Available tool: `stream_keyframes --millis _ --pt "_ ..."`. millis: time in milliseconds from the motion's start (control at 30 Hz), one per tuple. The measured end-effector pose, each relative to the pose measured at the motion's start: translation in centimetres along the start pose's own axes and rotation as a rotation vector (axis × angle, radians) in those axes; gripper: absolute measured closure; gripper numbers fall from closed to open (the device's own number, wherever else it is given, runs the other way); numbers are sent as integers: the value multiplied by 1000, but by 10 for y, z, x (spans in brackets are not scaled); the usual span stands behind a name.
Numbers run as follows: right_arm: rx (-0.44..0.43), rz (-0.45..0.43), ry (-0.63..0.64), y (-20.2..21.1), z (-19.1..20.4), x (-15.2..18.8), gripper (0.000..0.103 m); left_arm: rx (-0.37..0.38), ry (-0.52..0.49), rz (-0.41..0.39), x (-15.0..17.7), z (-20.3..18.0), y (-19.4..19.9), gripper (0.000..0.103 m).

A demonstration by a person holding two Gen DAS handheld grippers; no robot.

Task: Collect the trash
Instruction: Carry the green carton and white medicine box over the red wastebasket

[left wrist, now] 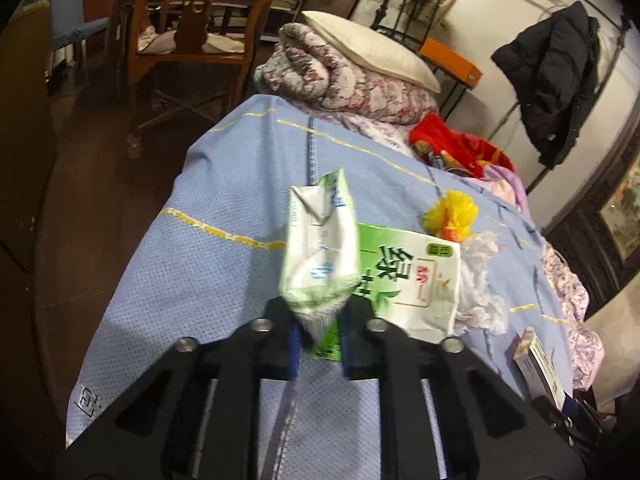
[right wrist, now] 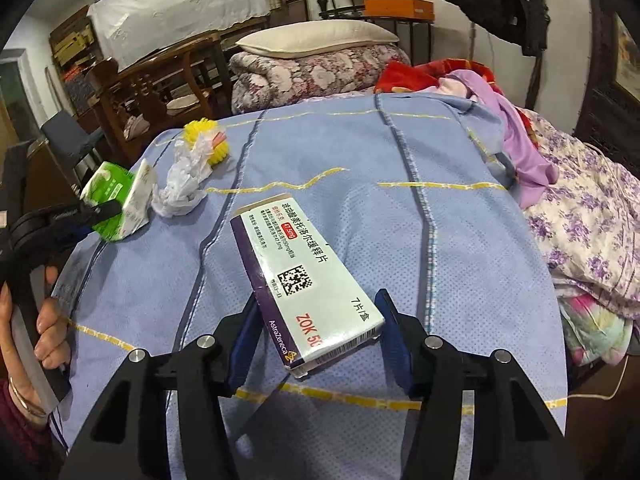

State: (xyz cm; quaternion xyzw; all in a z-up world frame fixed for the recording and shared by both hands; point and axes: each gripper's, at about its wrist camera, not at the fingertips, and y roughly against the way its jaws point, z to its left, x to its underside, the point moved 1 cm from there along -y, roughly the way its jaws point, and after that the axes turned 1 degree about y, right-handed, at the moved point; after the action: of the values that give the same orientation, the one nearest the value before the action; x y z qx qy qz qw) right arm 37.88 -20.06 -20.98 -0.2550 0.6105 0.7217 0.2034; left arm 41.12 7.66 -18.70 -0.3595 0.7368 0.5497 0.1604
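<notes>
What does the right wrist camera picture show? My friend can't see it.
The right gripper holds a white and purple medicine box over a blue bedspread. Far left, the left gripper pinches a green carton, near a crumpled white bag.

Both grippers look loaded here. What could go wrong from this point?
The left gripper pinches only the bottom corner of the crumpled green-and-white drink carton, so it could swing or slip out. The right gripper holds the purple-and-white medicine box skewed, at its near end; it may twist free.
</notes>
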Motion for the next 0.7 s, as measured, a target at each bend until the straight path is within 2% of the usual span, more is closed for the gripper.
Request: stream_keyframes --millis 167,400,533,700 --pt "5 -1 -24 -1 -5 0 47 32 -60 -14 8 -11 9 92" --pt "43 -8 -45 -1 -9 0 48 123 -142 -7 27 -24 28 92" --pt "62 -19 -74 0 -14 -1 48 167 -106 -5 42 -18 44 92" --pt "72 -32 -85 2 -17 -1 48 181 -87 -12 72 -15 82 92"
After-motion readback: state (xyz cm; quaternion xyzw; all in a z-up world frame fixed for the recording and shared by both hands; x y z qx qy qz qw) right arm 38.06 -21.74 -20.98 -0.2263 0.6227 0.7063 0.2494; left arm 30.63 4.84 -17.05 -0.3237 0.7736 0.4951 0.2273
